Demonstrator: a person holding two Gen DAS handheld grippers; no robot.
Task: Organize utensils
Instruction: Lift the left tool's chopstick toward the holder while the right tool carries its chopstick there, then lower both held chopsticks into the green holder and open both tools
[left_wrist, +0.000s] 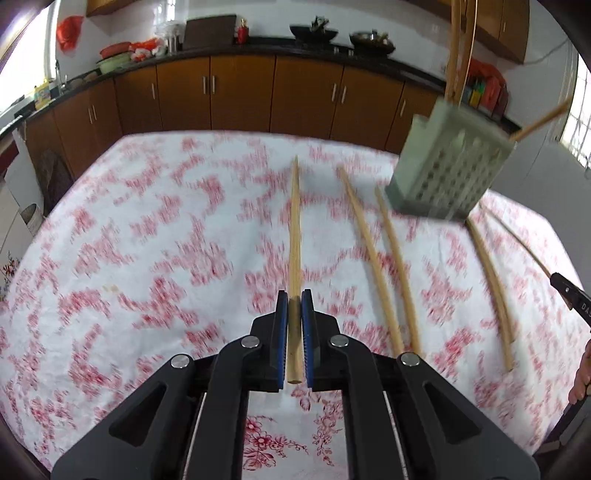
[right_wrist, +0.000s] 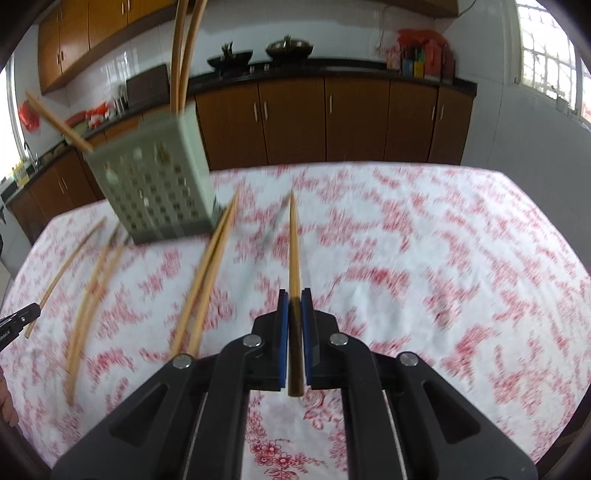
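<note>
My left gripper (left_wrist: 294, 295) is shut on a wooden chopstick (left_wrist: 294, 229) that points forward above the table. My right gripper (right_wrist: 294, 293) is shut on another wooden chopstick (right_wrist: 294, 243), also pointing forward. A grey-green perforated utensil holder (left_wrist: 448, 166) stands at the right in the left wrist view and at the left in the right wrist view (right_wrist: 155, 188); several chopsticks stick out of its top. Several loose chopsticks (left_wrist: 371, 254) lie on the floral tablecloth (left_wrist: 147, 240), also in the right wrist view (right_wrist: 207, 280). Both views are motion-blurred.
The right gripper's tip (left_wrist: 570, 295) shows at the right edge of the left wrist view; the left gripper's tip (right_wrist: 18, 321) shows at the left edge of the right wrist view. Brown kitchen cabinets (left_wrist: 240, 96) and a counter with woks stand behind the table.
</note>
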